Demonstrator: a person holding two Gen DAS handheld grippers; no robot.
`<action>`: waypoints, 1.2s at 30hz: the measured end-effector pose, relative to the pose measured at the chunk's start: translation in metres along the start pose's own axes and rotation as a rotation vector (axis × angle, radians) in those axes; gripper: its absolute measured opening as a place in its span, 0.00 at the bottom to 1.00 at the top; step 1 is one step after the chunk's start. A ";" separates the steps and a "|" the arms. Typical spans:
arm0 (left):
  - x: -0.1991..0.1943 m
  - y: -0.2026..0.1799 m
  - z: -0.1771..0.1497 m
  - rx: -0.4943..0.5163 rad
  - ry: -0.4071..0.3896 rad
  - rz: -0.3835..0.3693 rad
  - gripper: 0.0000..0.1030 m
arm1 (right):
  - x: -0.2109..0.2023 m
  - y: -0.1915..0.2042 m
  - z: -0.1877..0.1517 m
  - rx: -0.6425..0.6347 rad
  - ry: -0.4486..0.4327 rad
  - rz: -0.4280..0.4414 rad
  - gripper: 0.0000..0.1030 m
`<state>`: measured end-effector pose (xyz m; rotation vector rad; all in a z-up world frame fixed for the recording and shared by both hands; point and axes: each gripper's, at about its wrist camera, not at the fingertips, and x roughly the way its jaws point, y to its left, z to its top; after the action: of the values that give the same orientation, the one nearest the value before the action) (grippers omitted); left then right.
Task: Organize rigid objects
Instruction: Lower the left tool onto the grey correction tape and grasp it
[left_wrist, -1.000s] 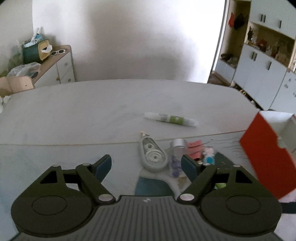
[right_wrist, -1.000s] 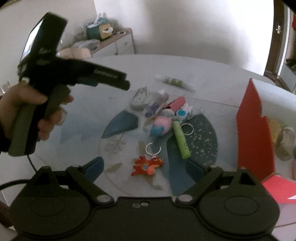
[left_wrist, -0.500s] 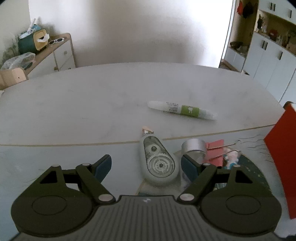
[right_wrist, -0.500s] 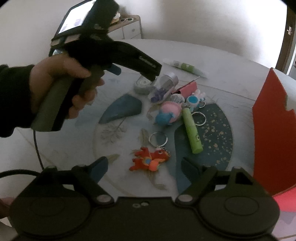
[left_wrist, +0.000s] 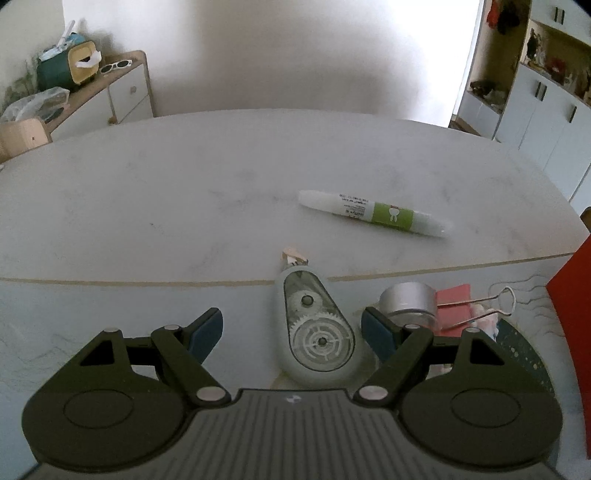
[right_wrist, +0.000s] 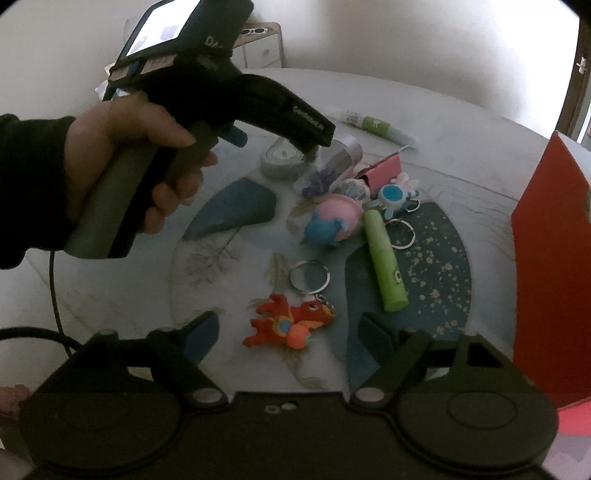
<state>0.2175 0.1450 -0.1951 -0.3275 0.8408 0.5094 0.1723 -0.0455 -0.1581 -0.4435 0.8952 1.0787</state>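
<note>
left gripper (left_wrist: 291, 332) hangs wide open, empty, straddling the correction tape (left_wrist: 316, 328), whose long axis runs straight away between the pads, nothing touching yet

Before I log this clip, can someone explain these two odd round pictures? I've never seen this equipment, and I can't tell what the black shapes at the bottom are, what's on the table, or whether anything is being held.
A person holds a hand tool with two fingers in each hand; a fisheye camera on each looks forward along them. The black shapes are those tools. In the left view, the left gripper stands open around a correction tape dispenser without pressing it. Past it lies a green-and-white pen. In the right view, the right gripper is closing over a red dragon keychain, not yet touching it. A green tube, a pink and blue toy and a red box are nearby. Nothing is held.
</note>
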 end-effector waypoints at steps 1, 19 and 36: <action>0.001 -0.001 0.000 0.001 -0.002 0.002 0.80 | 0.001 0.001 0.000 -0.004 0.001 -0.002 0.78; 0.005 0.004 -0.009 0.014 -0.025 0.026 0.63 | 0.012 0.009 0.002 -0.073 -0.012 -0.051 0.52; -0.025 0.016 -0.017 0.036 -0.028 -0.008 0.50 | -0.030 0.003 0.002 0.026 -0.058 -0.050 0.50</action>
<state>0.1843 0.1427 -0.1872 -0.2898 0.8201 0.4899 0.1647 -0.0599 -0.1328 -0.4090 0.8417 1.0282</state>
